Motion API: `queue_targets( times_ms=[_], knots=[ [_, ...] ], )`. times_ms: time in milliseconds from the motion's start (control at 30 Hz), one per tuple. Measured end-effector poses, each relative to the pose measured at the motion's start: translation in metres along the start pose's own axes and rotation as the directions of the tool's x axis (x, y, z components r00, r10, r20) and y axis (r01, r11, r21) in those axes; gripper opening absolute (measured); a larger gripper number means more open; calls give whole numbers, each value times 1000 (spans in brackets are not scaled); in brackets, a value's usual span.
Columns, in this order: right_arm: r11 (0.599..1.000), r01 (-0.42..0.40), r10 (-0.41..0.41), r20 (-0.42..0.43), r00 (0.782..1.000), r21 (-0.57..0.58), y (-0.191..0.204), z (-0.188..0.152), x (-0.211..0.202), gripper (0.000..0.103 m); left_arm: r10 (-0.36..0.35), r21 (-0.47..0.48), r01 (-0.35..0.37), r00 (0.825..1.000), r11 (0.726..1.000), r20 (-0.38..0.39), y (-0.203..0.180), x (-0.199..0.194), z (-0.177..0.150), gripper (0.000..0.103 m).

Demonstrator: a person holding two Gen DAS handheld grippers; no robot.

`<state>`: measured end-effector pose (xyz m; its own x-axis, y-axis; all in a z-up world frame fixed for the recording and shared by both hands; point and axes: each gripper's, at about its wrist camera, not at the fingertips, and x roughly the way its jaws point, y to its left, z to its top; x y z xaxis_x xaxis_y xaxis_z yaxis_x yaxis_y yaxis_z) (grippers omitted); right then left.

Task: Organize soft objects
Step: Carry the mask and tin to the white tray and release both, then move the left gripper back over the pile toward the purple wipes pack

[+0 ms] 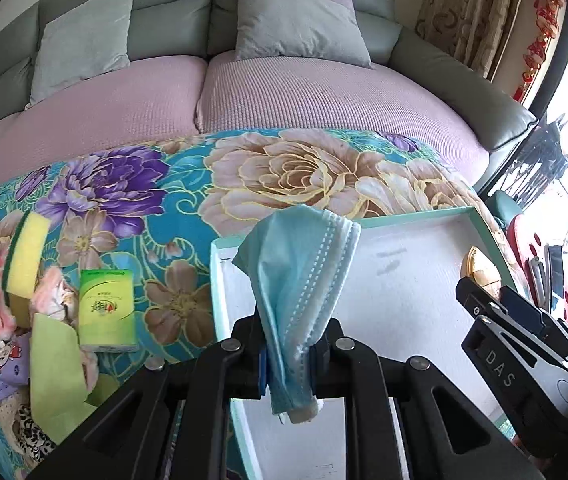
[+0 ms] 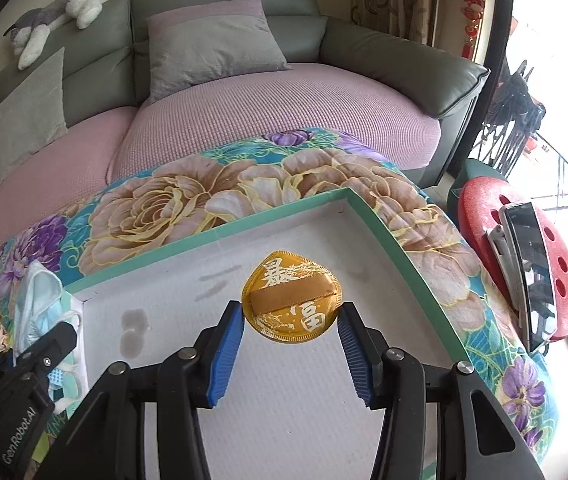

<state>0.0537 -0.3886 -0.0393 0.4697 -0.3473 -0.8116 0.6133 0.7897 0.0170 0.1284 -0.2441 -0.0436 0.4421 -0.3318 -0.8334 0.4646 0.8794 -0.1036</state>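
left gripper (image 1: 288,354) clamped on mask (image 1: 300,280), above tray (image 1: 412,216) near corner | gold pad (image 1: 480,268) in tray | sponge (image 1: 27,256), tissue pack (image 1: 105,308) left of tray | right gripper (image 1: 524,344) over tray's right side

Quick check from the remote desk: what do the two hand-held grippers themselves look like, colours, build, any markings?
Both are black plastic linkage frames with silver pivot rivets. The right hand-held gripper has ribbed blue pads on its fingers; the left hand-held gripper shows blue pad edges too. White lettering marks the housings: "GenRobot.AI" on the left one, "DAS" on the right one's grey plate. No cables or sleeves visible.
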Motion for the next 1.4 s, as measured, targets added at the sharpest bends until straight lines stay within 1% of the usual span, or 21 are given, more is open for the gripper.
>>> queue_targets(
  times_ms=[133, 167, 200, 233, 267, 300, 367, 400, 433, 467, 500, 533, 567, 600, 633, 800, 933, 1067, 1267, 1400],
  knots=[
    [1000, 12, -12, -2, 1000, 8, -6, -1, 2, 52, -18, 25, 18, 1000, 1000, -2, -9, 5, -2, 17],
    [1000, 13, -13, -2, 1000, 8, -6, -1, 1, 52, -18, 29, 18, 1000, 999, -1, -10, 5, -2, 23],
    [1000, 14, -14, -1, 1000, 9, -7, -2, 1, 52, -18, 30, 18, 1000, 999, -1, -10, 5, -2, 37],
    [1000, 17, -17, 0, 1000, 8, -7, -2, 0, 52, -18, 27, 18, 1000, 999, -1, -10, 5, -3, 47],
    [1000, 18, -18, 2, 1000, 6, -6, -2, -1, 52, -22, 18, 22, 1000, 1000, 0, -8, 4, -3, 64],
    [1000, 19, -19, 4, 1000, 2, -6, -3, -2, 52, -23, 8, 23, 1000, 1000, 5, -6, 2, -3, 72],
    [1000, 18, -18, 3, 1000, -12, -3, -3, -3, 53, -20, -10, 20, 1000, 1000, 13, -1, -1, -3, 73],
    [1000, 14, -14, 3, 1000, -17, -1, -3, -3, 57, -15, -18, 15, 1000, 1000, 13, 2, -2, -3, 73],
    [1000, 13, -13, 4, 1000, -20, 0, -4, -3, 65, -6, -26, 7, 1000, 1000, 14, 5, -3, -3, 75],
    [1000, 11, -11, 5, 1000, -24, 1, -4, -3, 70, 6, -34, -5, 1000, 999, 16, 8, -4, -4, 80],
    [1000, 8, -8, 6, 1000, -29, 2, -4, -3, 78, 19, -42, -18, 1000, 999, 19, 11, -5, -4, 87],
    [999, 6, -6, 7, 1000, -34, 3, -5, -3, 86, 39, -53, -37, 999, 998, 21, 14, -6, -4, 88],
    [999, 5, -4, 8, 1000, -36, 4, -5, -3, 91, 58, -59, -57, 998, 997, 23, 17, -7, -4, 91],
    [999, 2, -2, 8, 1000, -38, 4, -6, -3, 99, 76, -64, -75, 997, 995, 26, 21, -8, -4, 93],
    [999, 0, 0, 6, 1000, -40, 5, -6, -3, 103, 92, -65, -90, 995, 994, 29, 23, -9, -4, 94],
    [999, -3, 3, 7, 1000, -40, 6, -8, -5, 103, 167, -103, -162, 985, 981, 40, 41, -14, -6, 95],
    [999, -14, 13, -7, 1000, -45, 8, -11, -6, 103, 196, -145, -188, 980, 971, 39, 57, -16, -7, 95],
    [998, -15, 14, -17, 1000, -65, 12, -14, -10, 103, 210, -180, -199, 977, 963, 44, 71, -22, -11, 95],
    [996, -53, 51, -28, 998, -76, 20, -23, -26, 103, 258, -214, -243, 965, 946, 47, 92, -36, -16, 95],
    [993, -82, 80, -24, 997, -88, 28, -30, -38, 103, 273, -247, -252, 961, 936, 53, 107, -51, -20, 95]
  ],
)
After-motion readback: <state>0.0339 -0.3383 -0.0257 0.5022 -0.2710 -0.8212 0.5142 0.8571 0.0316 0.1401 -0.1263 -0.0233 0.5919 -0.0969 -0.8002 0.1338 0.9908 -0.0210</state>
